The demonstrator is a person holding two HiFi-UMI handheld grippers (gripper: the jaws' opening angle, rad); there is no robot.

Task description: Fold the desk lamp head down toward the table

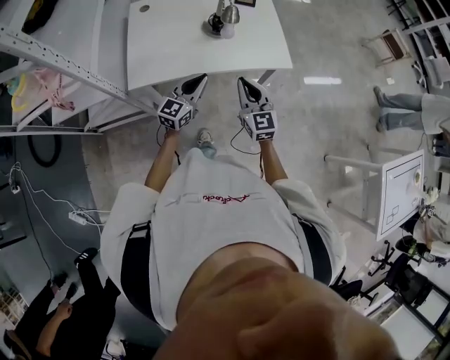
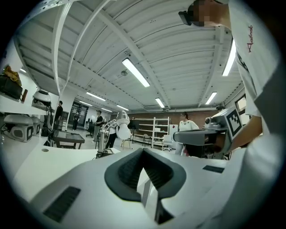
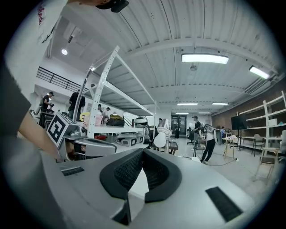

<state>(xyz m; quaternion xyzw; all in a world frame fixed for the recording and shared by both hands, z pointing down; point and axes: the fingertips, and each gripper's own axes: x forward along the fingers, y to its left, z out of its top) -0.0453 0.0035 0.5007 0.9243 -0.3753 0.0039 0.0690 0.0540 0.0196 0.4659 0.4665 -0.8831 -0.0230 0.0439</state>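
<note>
Approach step: left gripper (image 1: 199, 79) and right gripper (image 1: 243, 81), jaws pressed together, empty; next, reach desk lamp (image 1: 223, 19) at 12 o'clock.

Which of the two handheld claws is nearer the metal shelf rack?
The left gripper; the rack is at the head view's left, beyond it, the right gripper farther off.

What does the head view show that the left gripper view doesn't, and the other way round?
Only the head view: the left gripper seen from outside with its marker cube, a white power strip with cables on the floor, and a person in black crouched at lower left.
Only the left gripper view: the ceiling light strips, white shelves far back, and that gripper's own jaws, shut with nothing between them.
Both: the white table, the desk lamp standing on it, and the right gripper.
</note>
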